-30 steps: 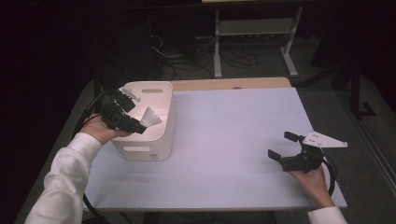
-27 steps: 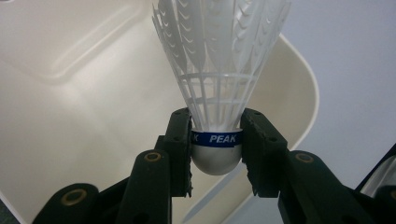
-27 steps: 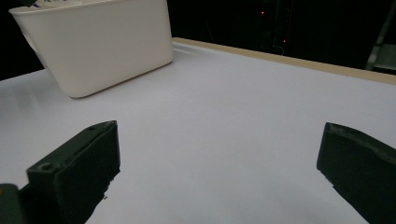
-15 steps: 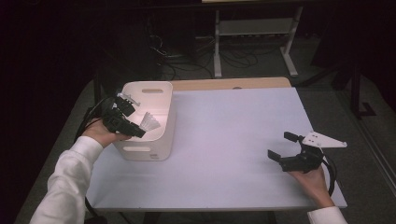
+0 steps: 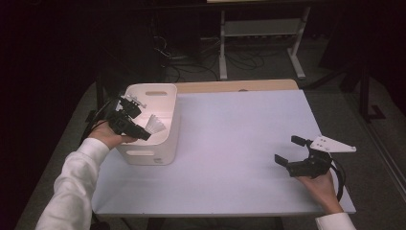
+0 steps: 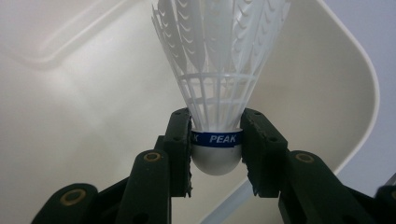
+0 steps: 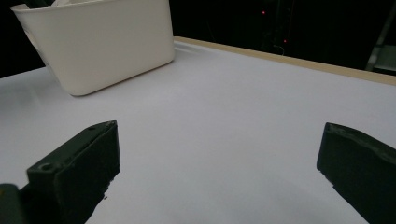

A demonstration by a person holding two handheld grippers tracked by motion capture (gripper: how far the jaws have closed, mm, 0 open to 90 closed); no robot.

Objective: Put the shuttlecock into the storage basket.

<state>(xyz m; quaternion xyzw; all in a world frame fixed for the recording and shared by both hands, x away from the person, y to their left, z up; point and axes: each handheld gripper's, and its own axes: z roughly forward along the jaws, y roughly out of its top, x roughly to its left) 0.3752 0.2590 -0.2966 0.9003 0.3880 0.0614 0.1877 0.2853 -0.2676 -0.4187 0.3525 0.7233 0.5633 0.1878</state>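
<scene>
A white shuttlecock [image 6: 217, 93] with a blue band around its cork base sits between the jaws of my left gripper [image 6: 216, 151], which is shut on that base. Its feathers point away from the camera into a white plastic bin [image 6: 355, 79]. From above, my left gripper [image 5: 143, 130] holds the shuttlecock [image 5: 155, 124] over the inside of the bin [image 5: 165, 148] at the table's left. My right gripper [image 5: 288, 151] rests low over the table at the right, jaws wide apart with nothing between them. Bare table shows between its jaws in the right gripper view [image 7: 219, 182].
The table [image 5: 239, 143] has a pale lilac top with a wooden strip along its far edge. The bin [image 7: 102, 42] stands at its left side. A metal stand [image 5: 258, 33] and cables lie on the dark floor beyond the table.
My left gripper has shifted a little toward the near side of the bin, lowering the shuttlecock inside it. The right gripper has stayed where it was.
</scene>
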